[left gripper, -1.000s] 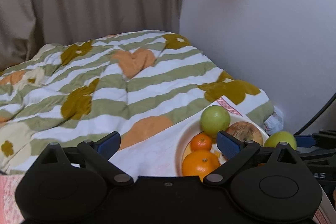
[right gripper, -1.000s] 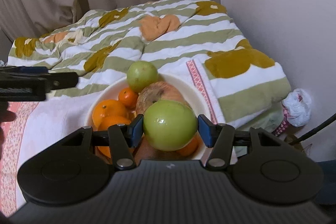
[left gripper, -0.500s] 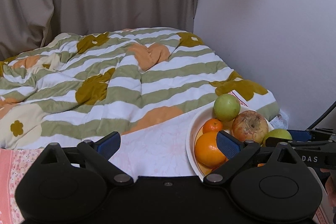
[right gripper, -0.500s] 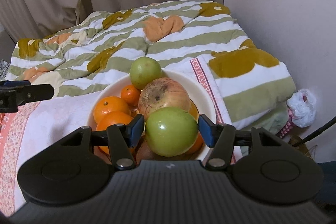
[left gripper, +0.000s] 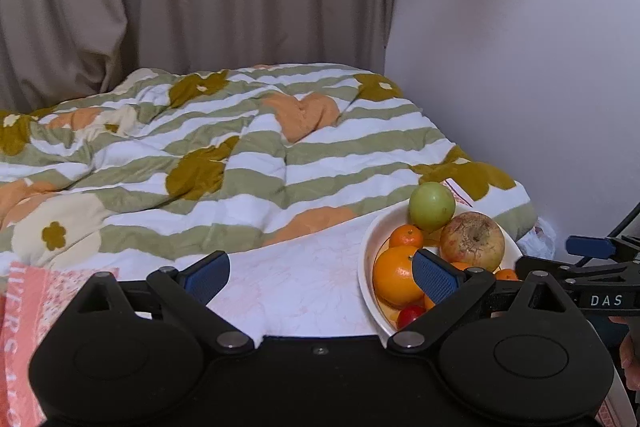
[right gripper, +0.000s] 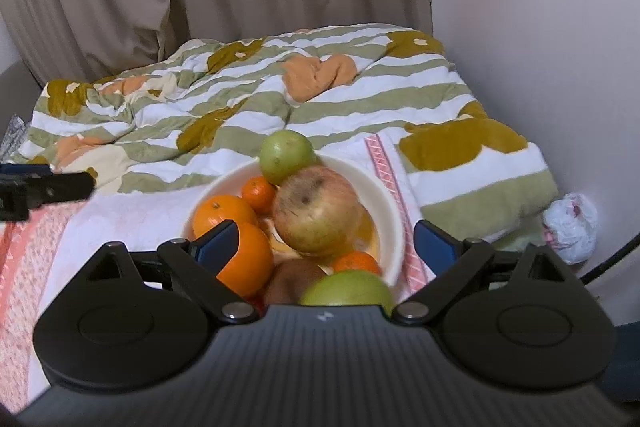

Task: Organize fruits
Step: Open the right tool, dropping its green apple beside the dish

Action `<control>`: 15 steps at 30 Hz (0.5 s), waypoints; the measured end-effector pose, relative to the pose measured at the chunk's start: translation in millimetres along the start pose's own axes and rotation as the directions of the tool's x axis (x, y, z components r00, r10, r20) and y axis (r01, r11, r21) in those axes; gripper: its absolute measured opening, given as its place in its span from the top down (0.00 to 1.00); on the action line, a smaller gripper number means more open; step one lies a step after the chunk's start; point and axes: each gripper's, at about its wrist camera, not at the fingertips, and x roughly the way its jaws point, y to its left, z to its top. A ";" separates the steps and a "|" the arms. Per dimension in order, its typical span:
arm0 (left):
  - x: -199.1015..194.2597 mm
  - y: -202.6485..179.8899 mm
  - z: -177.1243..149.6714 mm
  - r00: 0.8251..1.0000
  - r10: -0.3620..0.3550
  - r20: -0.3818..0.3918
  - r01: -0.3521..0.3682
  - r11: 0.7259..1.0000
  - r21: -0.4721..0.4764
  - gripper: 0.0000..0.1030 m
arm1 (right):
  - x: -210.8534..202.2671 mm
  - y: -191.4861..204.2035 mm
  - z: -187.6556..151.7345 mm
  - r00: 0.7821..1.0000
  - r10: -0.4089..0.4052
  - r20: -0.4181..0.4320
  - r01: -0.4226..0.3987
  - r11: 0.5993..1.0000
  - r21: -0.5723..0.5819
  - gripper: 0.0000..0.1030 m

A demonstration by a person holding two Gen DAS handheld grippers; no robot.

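A white bowl [right gripper: 390, 211] [left gripper: 366, 247] on the bed holds a green apple [right gripper: 286, 151] [left gripper: 431, 205] at the far rim, a large reddish apple [right gripper: 316, 213] [left gripper: 472, 239], oranges [right gripper: 246, 259] [left gripper: 396, 277], small tangerines [right gripper: 259, 194], a kiwi [right gripper: 294, 279] and a second green apple [right gripper: 346, 290] at the near rim. My right gripper [right gripper: 326, 245] is open and empty, raised over the bowl's near side. My left gripper [left gripper: 320, 273] is open and empty, left of the bowl. The right gripper shows in the left wrist view [left gripper: 588, 247].
A striped flowered quilt [left gripper: 248, 155] covers the bed behind the bowl. A white and pink cloth [right gripper: 132, 219] lies under the bowl. A wall stands close on the right. A crumpled white bag [right gripper: 570, 227] lies by the wall. Curtains hang behind.
My right gripper has opened and let go of the green apple, which now lies at the bowl's near rim; the gripper pulled back and up. My left gripper moved back and left.
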 end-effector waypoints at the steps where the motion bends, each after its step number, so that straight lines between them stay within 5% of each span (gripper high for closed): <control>1: -4.0 0.1 -1.8 1.000 0.008 0.003 -0.008 1.000 -0.004 0.03 | -3.8 -6.0 -6.4 1.000 -0.018 0.007 0.018 1.000 0.007 0.00; 6: -18.9 2.5 -13.3 0.999 0.034 0.011 -0.033 0.999 -0.040 0.03 | -13.2 -40.1 -37.9 0.998 0.040 -0.040 -0.034 0.991 0.130 0.00; 15: -30.5 0.9 -24.8 0.997 0.076 0.006 -0.075 0.996 -0.047 0.03 | -17.6 -32.6 -53.6 0.997 0.054 -0.061 -0.055 0.998 -0.015 0.00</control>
